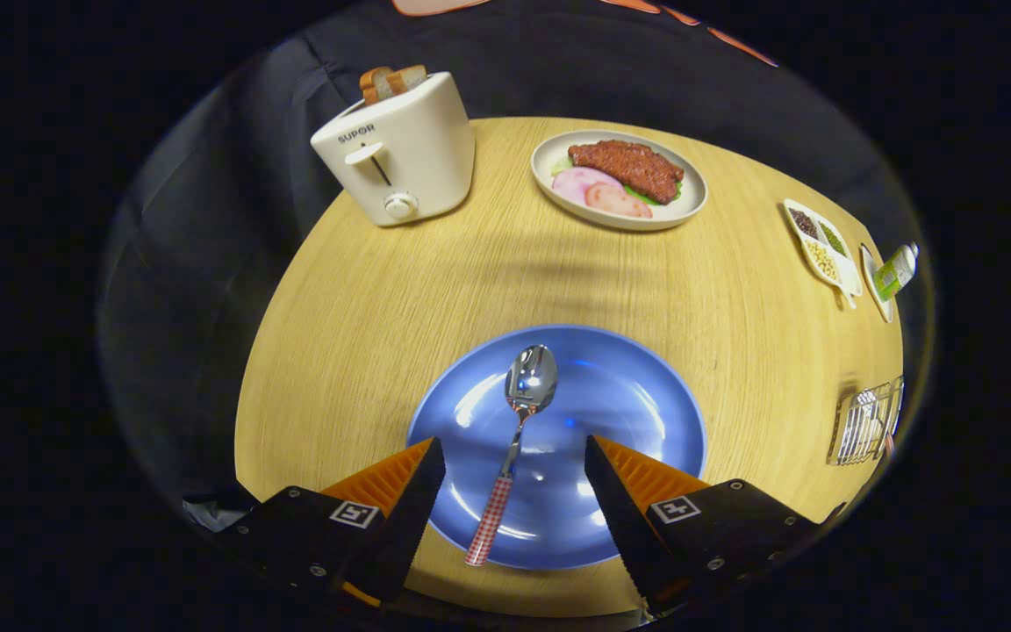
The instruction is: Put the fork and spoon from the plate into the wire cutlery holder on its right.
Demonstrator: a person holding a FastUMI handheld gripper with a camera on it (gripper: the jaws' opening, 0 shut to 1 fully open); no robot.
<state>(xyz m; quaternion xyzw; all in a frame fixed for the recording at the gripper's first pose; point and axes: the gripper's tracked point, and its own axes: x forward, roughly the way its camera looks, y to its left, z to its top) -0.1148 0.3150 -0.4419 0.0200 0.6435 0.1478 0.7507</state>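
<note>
A blue plate (628,412) lies on the wooden table just ahead of me. On it rests a metal spoon (519,421) with a red-and-white checked handle, bowl pointing away, handle toward me. My gripper (514,470) is open, hovering above the near part of the plate; the spoon's handle lies between the two fingers, touched by neither. The wire cutlery holder (865,426) stands on the table to the right of the plate, well beyond my right finger.
A white toaster (400,149) with bread slices stands at the far left. A white plate of food (620,180) sits at the back. A divided dish of seeds (821,246) and a small green bottle (896,268) lie far right.
</note>
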